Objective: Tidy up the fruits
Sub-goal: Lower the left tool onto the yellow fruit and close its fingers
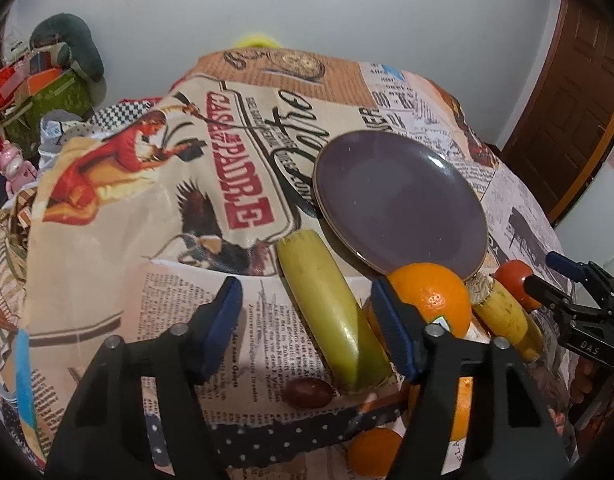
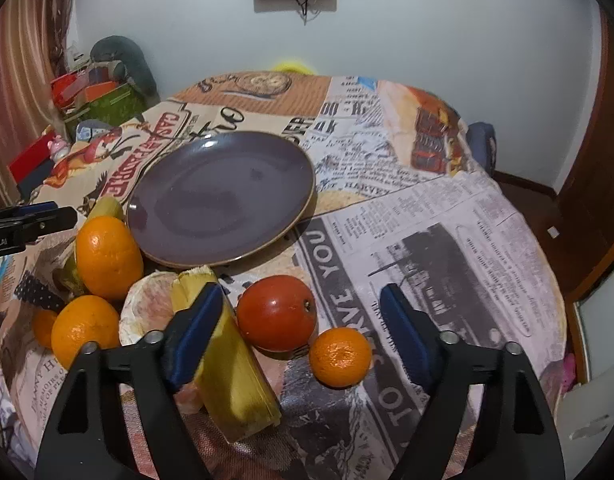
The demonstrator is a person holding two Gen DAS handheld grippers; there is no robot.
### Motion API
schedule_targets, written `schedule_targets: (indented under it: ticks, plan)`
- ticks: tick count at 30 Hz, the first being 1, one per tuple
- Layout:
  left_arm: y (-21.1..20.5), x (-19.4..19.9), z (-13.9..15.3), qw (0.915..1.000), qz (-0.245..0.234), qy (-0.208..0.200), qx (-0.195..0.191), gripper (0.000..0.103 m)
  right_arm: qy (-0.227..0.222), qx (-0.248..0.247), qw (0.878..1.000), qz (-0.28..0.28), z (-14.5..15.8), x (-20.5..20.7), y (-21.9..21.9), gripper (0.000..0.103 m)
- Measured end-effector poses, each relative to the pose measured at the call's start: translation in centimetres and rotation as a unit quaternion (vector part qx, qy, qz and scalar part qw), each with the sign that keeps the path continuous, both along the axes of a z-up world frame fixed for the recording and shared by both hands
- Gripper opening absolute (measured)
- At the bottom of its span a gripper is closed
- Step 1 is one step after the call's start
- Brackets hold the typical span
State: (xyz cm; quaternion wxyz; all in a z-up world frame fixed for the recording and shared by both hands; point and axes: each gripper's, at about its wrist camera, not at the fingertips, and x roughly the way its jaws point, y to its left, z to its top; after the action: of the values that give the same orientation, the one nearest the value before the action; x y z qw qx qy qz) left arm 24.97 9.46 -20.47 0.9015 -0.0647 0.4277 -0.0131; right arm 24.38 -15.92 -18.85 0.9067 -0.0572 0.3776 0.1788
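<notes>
The round dark purple ceramic plate [image 2: 221,198] lies bare in the middle of the right wrist frame; every fruit sits beside it on the cloth, so loading has not begun.

The right hand-held gripper [image 2: 303,330], jaws spread and holding nothing, frames the glossy red round fruit [image 2: 277,312] and the small orange mandarin [image 2: 340,357] at lower centre. I would take the red fruit first, closing gently across its widest part, then lift it clear of the plate's rim before setting it down.

The left hand-held gripper [image 1: 307,326] is also spread and empty, astride a long yellow-green banana-like fruit [image 1: 331,316], with a large orange [image 1: 431,300] just right.

The desk wears a loose newspaper-print tablecloth [image 2: 427,240], so fruit may roll. Behind are a white wall [image 2: 427,40], a wooden door [image 1: 579,92] at upper right, and cluttered boxes [image 2: 91,92] at upper left.
</notes>
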Motion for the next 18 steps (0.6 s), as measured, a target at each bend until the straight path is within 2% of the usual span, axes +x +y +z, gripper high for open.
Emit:
schedule_targets:
  ticks: [1,4,10,18]
  plan:
    - [-0.1,0.2,-0.2,1.0,0.001,0.004,0.003,0.055,0.005,0.002,1.0,0.003,-0.1,0.1,0.0,0.069]
    - [-0.3,0.5,-0.9,0.9999,-0.003,0.015,0.0,0.053,0.013,0.006,1.0,0.009,-0.5,0.4,0.0,0.064]
    - [-0.6,1.0,-1.6,0.9997,-0.003,0.024,-0.008,0.052,0.02,0.008,1.0,0.02,-1.0,0.7,0.1,0.063]
    - [0.3,2.0,-2.3,0.9982,0.003,0.039,-0.046,0.053,0.04,0.028,0.998,0.03,-1.5,1.5,-0.2,0.062]
